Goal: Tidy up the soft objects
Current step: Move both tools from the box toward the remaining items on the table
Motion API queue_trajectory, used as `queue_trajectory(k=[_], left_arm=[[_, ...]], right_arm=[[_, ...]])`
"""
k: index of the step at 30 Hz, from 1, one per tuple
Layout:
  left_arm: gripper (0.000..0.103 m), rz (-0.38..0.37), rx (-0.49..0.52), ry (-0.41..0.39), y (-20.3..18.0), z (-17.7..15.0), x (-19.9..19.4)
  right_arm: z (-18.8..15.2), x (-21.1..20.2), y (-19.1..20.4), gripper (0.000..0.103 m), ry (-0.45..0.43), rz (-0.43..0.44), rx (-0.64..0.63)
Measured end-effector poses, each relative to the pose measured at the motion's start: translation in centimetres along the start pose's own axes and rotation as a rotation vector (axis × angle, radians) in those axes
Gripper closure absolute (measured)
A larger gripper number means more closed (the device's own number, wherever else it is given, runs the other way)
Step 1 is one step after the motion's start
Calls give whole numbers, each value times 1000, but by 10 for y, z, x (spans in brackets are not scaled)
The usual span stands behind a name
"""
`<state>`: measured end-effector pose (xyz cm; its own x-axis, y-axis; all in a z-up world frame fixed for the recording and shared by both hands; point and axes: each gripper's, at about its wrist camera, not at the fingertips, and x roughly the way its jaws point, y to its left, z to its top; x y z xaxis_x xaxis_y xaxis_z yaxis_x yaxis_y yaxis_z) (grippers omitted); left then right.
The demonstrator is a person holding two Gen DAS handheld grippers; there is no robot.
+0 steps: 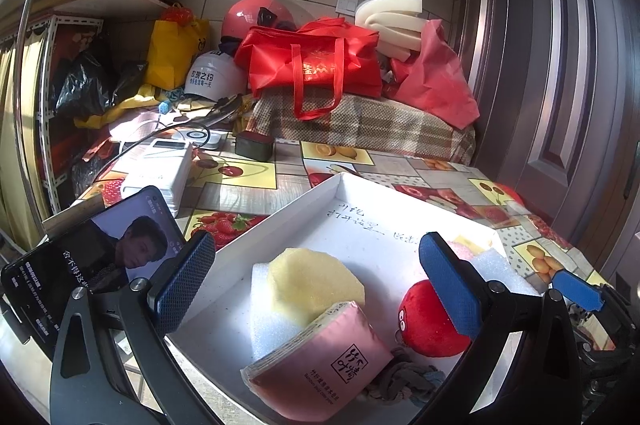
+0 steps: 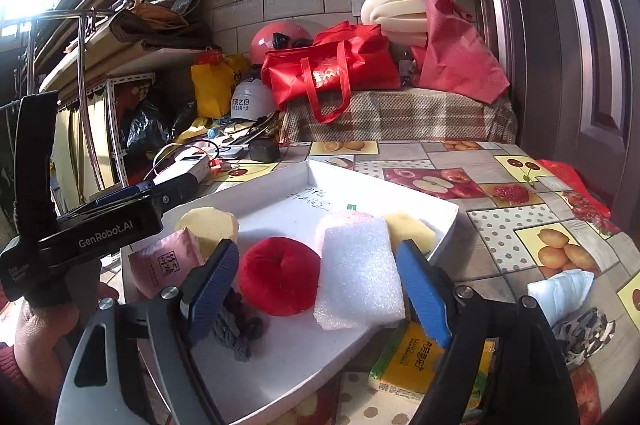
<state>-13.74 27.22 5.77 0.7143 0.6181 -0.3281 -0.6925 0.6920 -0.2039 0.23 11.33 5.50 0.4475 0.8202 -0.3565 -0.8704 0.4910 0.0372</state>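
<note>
Both tongs stand spread and grasp nothing. The left gripper [image 1: 316, 281] hovers over the white tray [image 1: 280, 213], with the pink tissue pack [image 1: 320, 365] leaning on a yellow sponge [image 1: 316, 285] below it. The right gripper [image 2: 316, 285] brackets the red plush ball [image 2: 280, 275] and white foam pad [image 2: 358, 273] without touching them; both lie in the tray.
</note>
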Motion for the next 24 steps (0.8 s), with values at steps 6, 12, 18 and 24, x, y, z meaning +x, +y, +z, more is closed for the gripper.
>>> queue_trajectory(k=[6, 12, 18, 24], left_arm=[[0, 18, 136, -43, -26, -6, -11], [0, -37, 220, -38, -54, -17, -23], [0, -130, 211, -1, -73, -24, -33], [1, -534, 162, 200, -130, -37, -27]], right_arm=[[-14, -26, -19, 22, 57, 7, 10], [-22, -44, -50, 22, 84, -42, 68], [-29, -54, -92, 22, 106, -101, 181], [-39, -69, -138, 22, 80, -131, 388]])
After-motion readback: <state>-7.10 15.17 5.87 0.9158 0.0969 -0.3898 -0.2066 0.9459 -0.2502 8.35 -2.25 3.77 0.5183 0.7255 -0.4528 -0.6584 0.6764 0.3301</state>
